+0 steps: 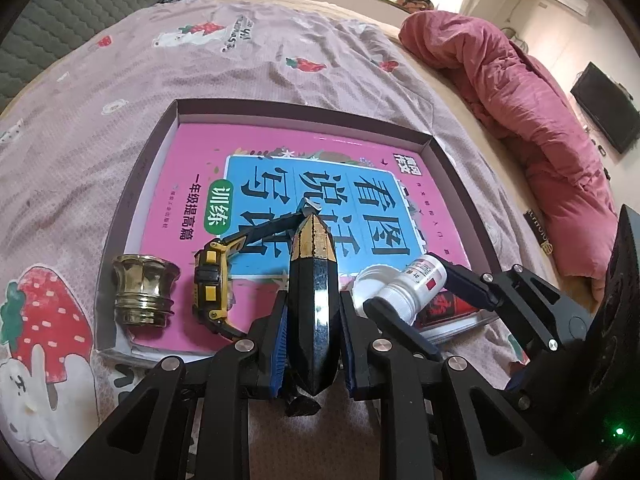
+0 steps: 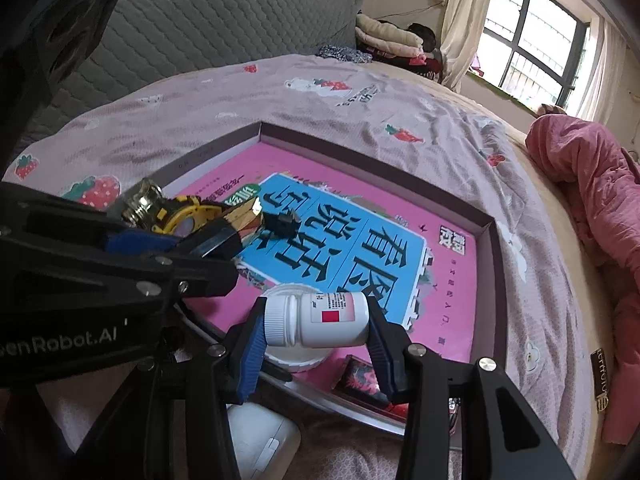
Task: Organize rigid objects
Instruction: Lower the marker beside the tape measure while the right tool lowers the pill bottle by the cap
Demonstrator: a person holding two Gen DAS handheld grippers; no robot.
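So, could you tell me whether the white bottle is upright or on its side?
On its side: the white bottle lies level across the right gripper, cap pointing left.

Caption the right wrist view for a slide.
Right gripper holds a white bottle sideways above a tray lined with a pink book.

a white pill bottle (image 2: 320, 319) is held sideways between the blue pads (image 2: 251, 354) of the right gripper (image 2: 316, 344), cap to the left, red square on its label facing up. directly beneath it a white round lid (image 2: 294, 360) is seen, lying in a shallow box tray (image 2: 490, 226) on a pink and blue book (image 2: 360, 248). the left gripper (image 2: 240, 232) is seen at left, closed on a black and gold object (image 2: 244, 216). beside it a yellow watch (image 2: 188, 216) and a brass-coloured cap (image 2: 142, 200) are partly hidden. the tray rests on a strawberry-print bedsheet (image 2: 320, 112).
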